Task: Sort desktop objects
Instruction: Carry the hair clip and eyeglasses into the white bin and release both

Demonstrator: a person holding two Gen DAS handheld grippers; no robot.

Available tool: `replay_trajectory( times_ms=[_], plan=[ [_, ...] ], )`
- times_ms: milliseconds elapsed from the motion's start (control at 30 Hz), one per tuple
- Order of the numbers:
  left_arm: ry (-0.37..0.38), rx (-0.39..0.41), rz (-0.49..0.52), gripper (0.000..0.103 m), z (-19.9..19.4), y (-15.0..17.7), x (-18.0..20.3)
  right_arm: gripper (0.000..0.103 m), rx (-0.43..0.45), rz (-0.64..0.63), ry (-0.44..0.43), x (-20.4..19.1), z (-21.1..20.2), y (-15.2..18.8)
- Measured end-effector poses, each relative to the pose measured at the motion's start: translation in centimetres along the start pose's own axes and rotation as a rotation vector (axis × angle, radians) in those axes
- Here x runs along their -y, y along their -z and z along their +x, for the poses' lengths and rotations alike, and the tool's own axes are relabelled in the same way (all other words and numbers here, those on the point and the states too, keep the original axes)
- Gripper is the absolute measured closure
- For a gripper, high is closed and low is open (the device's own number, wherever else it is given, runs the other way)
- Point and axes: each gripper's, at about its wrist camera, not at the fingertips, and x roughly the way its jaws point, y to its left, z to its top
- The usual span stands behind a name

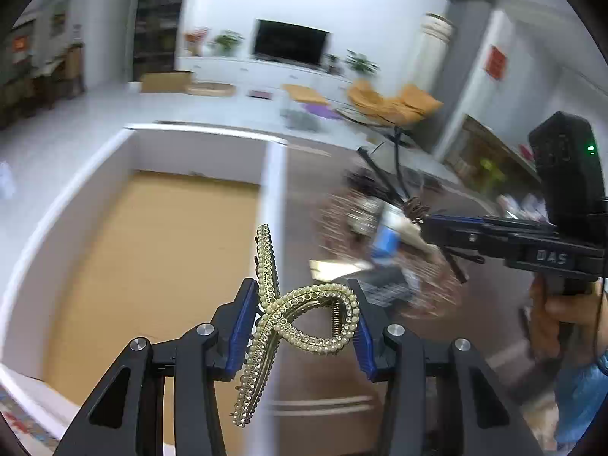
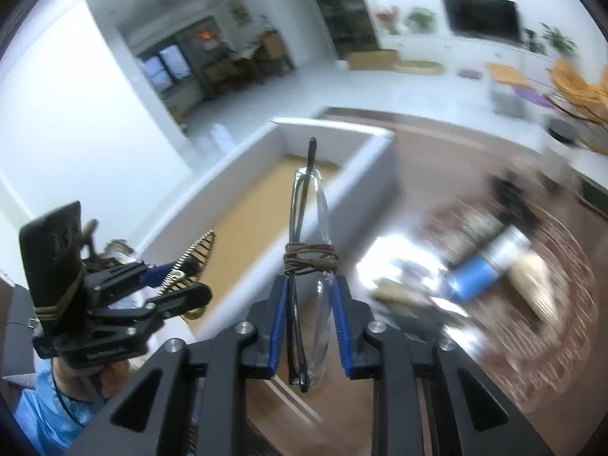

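while the white box (image 1: 133, 152) shows bare board, left claw (image 1: 304, 323) grips hair clip (image 1: 300, 315); right claw (image 2: 309, 323) grips glasses (image 2: 311, 266).

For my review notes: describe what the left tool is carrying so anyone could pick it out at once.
Start at the white box with the tan floor. Over its right wall, the left tool is shut on a hair clip. It is gold, looped like a ribbon and studded with pearls and stones, unlike the clear folded glasses in the right tool.
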Motion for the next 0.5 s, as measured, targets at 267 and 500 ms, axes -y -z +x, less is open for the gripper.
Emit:
replay_trajectory(
  times_ms=[267, 500],
  plan=[
    [-0.173, -0.085, -0.159, 0.057, 1.9, 0.8, -11.4, 0.079, -0.041, -0.041, -0.129, -8.2, 10.5, -3.7],
    [-0.337, -0.323, -0.154, 0.044, 7.3, 3.8, -13.9, 0.072, -0.187, -0.156, -0.023, -10.8, 19.8, 0.6]
  ],
)
